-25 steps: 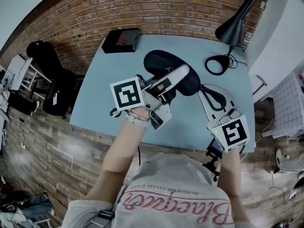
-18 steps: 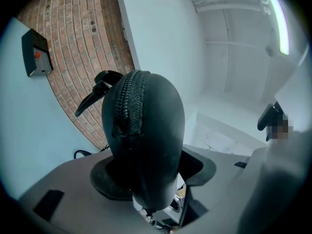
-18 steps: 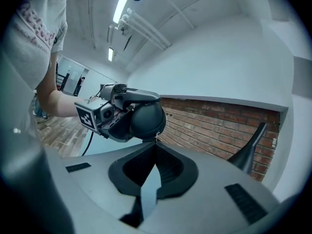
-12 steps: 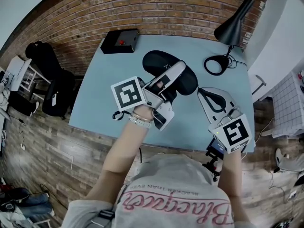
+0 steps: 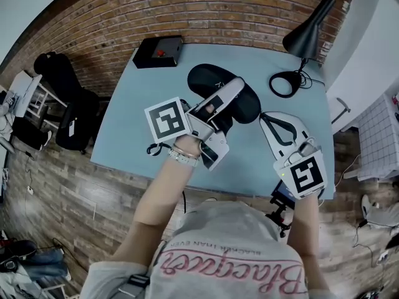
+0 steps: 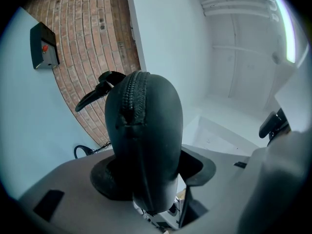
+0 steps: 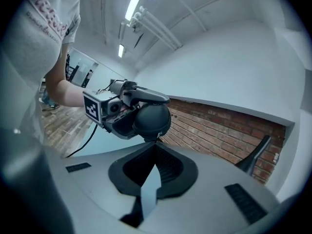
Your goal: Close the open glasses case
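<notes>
Black glasses case, clamped in our left gripper over the blue table, may twist loose if our right gripper, jaws pinched together at its zip end, tugs crookedly.

We see the oval zip-up glasses case in matt black against the pale blue-grey surface. The left claw and right claw are light grey with black pads, each with a white cube printed with a black square marker. The brick wall along the top is red-brown. The cone-shaded desk lamp and the small box are black, and the box has a red button.
</notes>
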The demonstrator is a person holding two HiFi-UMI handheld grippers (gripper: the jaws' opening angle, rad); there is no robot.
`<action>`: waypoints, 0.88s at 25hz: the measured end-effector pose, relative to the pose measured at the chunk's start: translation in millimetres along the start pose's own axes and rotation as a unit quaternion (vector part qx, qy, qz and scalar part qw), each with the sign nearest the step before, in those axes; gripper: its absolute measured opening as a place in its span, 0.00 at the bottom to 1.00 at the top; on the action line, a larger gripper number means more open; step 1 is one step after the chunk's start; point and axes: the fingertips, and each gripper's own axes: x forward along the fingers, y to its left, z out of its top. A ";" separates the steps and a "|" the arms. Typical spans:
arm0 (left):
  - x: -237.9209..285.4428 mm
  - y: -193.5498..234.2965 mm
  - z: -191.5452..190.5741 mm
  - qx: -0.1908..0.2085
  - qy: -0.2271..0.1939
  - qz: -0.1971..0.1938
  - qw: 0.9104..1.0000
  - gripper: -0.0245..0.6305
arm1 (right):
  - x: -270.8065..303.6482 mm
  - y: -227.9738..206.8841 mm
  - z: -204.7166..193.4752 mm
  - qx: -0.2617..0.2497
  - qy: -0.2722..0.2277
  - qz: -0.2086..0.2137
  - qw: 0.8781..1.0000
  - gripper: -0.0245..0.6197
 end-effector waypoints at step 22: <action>2.5 -7.8 -1.6 0.021 0.018 0.004 1.000 0.44 | 7.1 7.4 0.8 0.005 0.015 -0.018 1.000 0.21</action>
